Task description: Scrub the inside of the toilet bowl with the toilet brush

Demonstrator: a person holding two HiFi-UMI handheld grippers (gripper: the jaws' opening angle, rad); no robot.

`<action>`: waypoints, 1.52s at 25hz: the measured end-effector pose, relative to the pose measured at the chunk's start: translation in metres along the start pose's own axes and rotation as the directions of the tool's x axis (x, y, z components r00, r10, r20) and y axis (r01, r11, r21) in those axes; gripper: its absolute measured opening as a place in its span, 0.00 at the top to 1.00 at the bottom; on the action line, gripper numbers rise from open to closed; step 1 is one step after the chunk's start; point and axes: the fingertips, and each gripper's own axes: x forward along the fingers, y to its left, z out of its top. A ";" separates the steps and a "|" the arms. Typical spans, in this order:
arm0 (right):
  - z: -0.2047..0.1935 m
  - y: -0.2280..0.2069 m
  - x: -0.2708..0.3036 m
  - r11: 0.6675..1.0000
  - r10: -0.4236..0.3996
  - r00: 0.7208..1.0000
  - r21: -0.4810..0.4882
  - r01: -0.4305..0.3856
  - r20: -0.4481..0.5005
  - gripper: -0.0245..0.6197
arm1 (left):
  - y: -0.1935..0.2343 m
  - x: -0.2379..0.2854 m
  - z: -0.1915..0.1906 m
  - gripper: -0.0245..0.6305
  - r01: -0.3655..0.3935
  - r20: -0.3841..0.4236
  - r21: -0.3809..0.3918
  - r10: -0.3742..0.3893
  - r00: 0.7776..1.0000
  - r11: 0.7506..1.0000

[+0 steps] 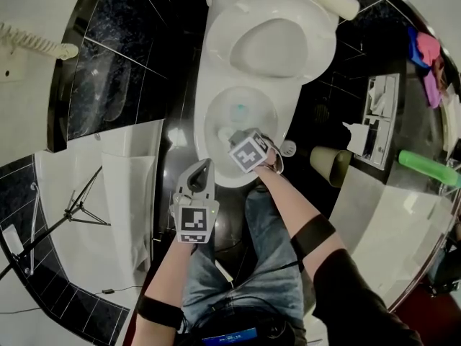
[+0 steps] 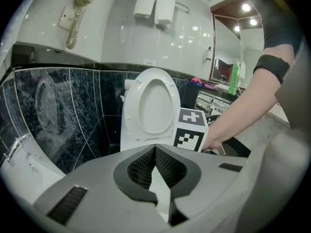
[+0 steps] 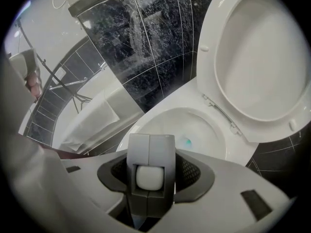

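Since the lid (image 1: 277, 45) stands raised, the one toilet bowl (image 1: 210, 150) lies open in the head view. The right tongs (image 1: 234, 137) hang over it, tipped steeply down, I judge so as to reach inside. The left tongs (image 1: 204, 170) sit short of the rim, out of the way.

In the left gripper view its jaws meet on nothing (a spare hand for now).

In the right gripper view the jaws clamp the toilet brush (image 3: 149, 149) by its grey handle, with the bowl just beyond. That makes two tongs, one brush, one bowl.
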 end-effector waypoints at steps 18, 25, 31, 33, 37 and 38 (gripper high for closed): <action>0.080 -0.048 -0.002 0.987 -0.093 0.972 0.148 0.062 0.214 0.65 | 0.010 0.003 -0.015 0.96 -0.025 -0.029 -0.022 0.024 0.999 0.999; 0.092 -0.077 -0.007 0.971 -0.163 0.950 0.213 0.108 0.265 0.66 | 0.013 0.005 -0.017 0.96 -0.041 -0.036 -0.042 0.039 0.999 0.998; 0.084 -0.118 -0.021 0.942 -0.252 0.922 0.293 0.164 0.293 0.67 | 0.007 0.013 -0.015 0.96 -0.035 -0.040 -0.057 0.033 0.999 0.998; 0.076 -0.131 -0.027 0.931 -0.277 0.916 0.316 0.181 0.290 0.67 | 0.002 0.016 -0.015 0.96 -0.035 -0.043 -0.069 0.032 0.999 0.997; 0.050 -0.153 -0.037 0.909 -0.318 0.914 0.354 0.219 0.251 0.67 | -0.012 0.022 -0.015 0.96 0.005 -0.044 -0.033 -0.006 0.999 0.999; 0.042 -0.157 -0.039 0.904 -0.325 0.915 0.364 0.225 0.241 0.67 | -0.015 0.023 -0.014 0.96 0.011 -0.044 -0.031 -0.012 0.999 0.999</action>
